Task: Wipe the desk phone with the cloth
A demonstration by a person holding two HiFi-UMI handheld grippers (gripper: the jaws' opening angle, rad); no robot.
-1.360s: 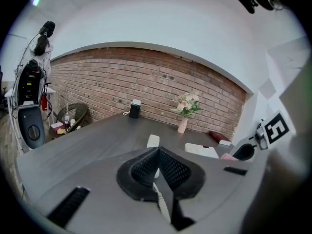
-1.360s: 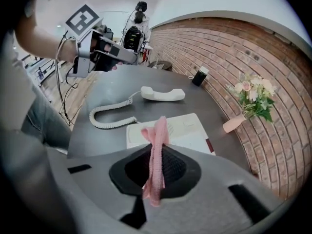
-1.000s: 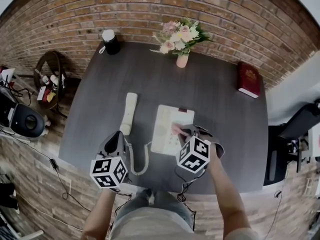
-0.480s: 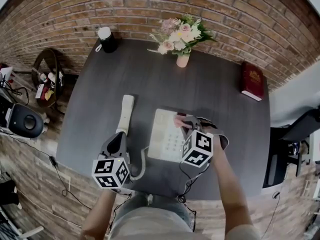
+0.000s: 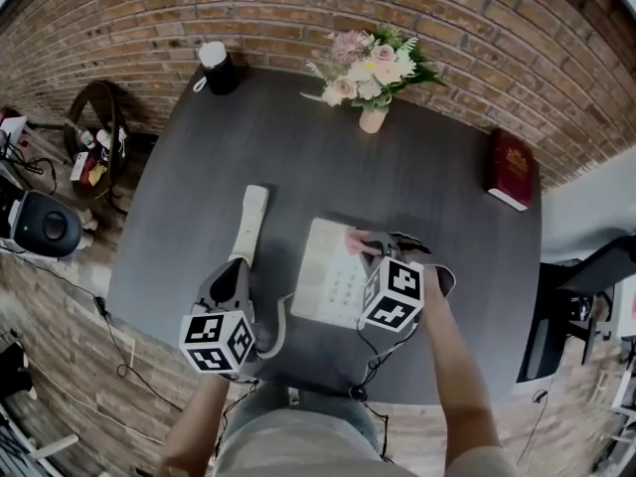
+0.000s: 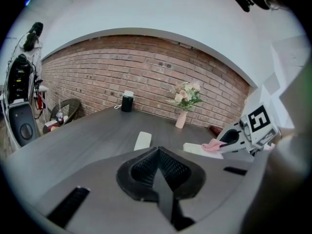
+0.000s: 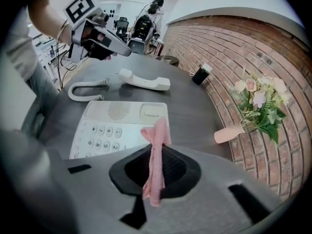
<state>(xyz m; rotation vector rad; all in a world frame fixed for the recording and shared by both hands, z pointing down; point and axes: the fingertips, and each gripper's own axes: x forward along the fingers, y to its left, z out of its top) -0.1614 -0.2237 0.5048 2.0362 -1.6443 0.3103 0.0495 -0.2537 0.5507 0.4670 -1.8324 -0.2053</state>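
The right gripper point(image 5: 370, 249) is held at the end of a forearm reaching in from the near right edge of the table point(image 5: 437, 197). Its jaws are clenched on a pink cloth point(image 7: 156, 152), whose free end is poised at the far right part of the phone point(image 5: 328, 276), beside the keypad. Contact with the phone cannot be confirmed. The left gripper point(image 5: 233, 274) is held low over the near left part of the table. Its jaws are pressed together with nothing between them, just beside the near end of the handset point(image 5: 250, 225). The handset is laid flat on the table left of the phone. Its cord point(image 5: 278, 328) is looped toward the near edge. Bare table is left open beyond the phone up to the vase point(image 5: 373, 119) and rightward to the book point(image 5: 512, 170) near the far right edge.
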